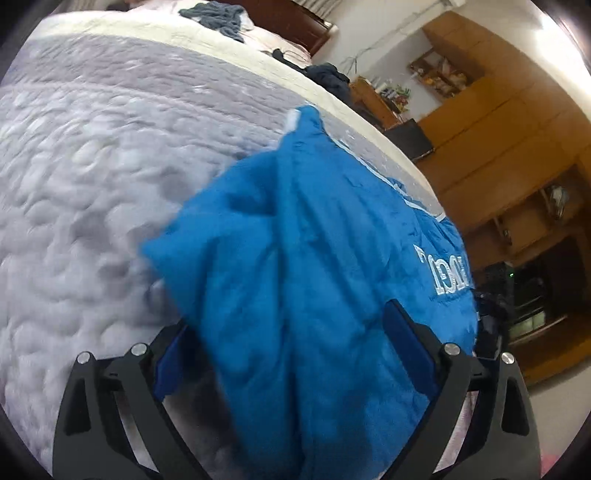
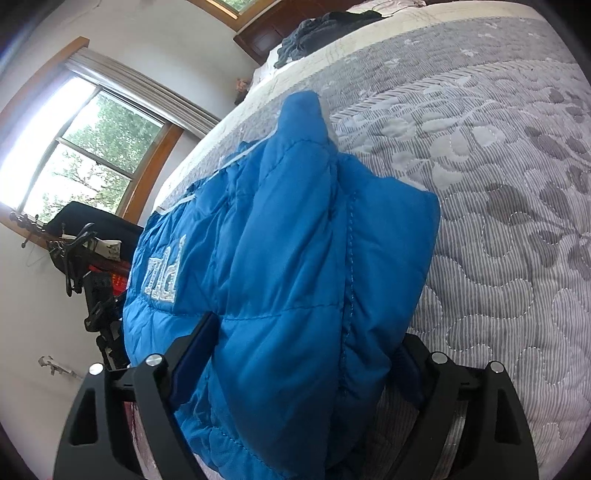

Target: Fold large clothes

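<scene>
A puffy blue padded jacket (image 1: 295, 236) with white lettering lies bunched on the grey quilted bed (image 1: 92, 166). In the left wrist view it fills most of the space between the fingers of my left gripper (image 1: 288, 321), which stands wide open; a strip of quilt shows beside the left finger (image 1: 168, 363). The right wrist view shows the same jacket (image 2: 295, 240) heaped between the spread fingers of my right gripper (image 2: 308, 328), also open. Its left finger (image 2: 195, 347) touches the fabric. One sleeve points toward the bed's far end.
Dark clothes (image 1: 218, 16) lie at the head of the bed by a wooden headboard. Wooden cabinets (image 1: 498, 122) stand beyond the bed's edge in the left wrist view. A window (image 2: 81, 147) and a rack with hangers (image 2: 77, 251) show in the right wrist view.
</scene>
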{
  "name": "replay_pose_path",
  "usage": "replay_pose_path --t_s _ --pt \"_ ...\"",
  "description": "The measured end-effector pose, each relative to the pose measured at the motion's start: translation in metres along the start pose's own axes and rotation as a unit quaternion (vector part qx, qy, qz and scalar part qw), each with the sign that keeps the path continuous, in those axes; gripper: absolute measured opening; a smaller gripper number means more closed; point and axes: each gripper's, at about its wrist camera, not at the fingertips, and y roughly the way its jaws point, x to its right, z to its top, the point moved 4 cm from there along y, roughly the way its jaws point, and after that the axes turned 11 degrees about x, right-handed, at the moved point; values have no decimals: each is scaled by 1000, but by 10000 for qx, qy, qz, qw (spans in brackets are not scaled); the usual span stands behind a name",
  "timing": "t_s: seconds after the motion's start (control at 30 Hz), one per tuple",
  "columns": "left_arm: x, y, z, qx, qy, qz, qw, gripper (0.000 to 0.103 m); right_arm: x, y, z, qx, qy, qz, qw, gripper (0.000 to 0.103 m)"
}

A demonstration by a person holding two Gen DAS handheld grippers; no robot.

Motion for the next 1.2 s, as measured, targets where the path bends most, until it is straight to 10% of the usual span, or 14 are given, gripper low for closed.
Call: replay_pose_path --t_s 0.27,0.47,0.93,1.2 --pt "12 -4 -4 242 -256 240 9991 45 -6 -4 -3 163 40 32 9999 56" --pt "32 -35 -16 395 -85 263 9988 30 -31 -35 -6 334 55 175 9993 32" --pt "78 -125 -130 25 -232 -217 9995 31 -64 -135 -109 -120 -185 129 9997 31" --pt "33 -95 -154 104 -610 -38 9981 56 -11 -100 -128 -230 303 59 9993 43"
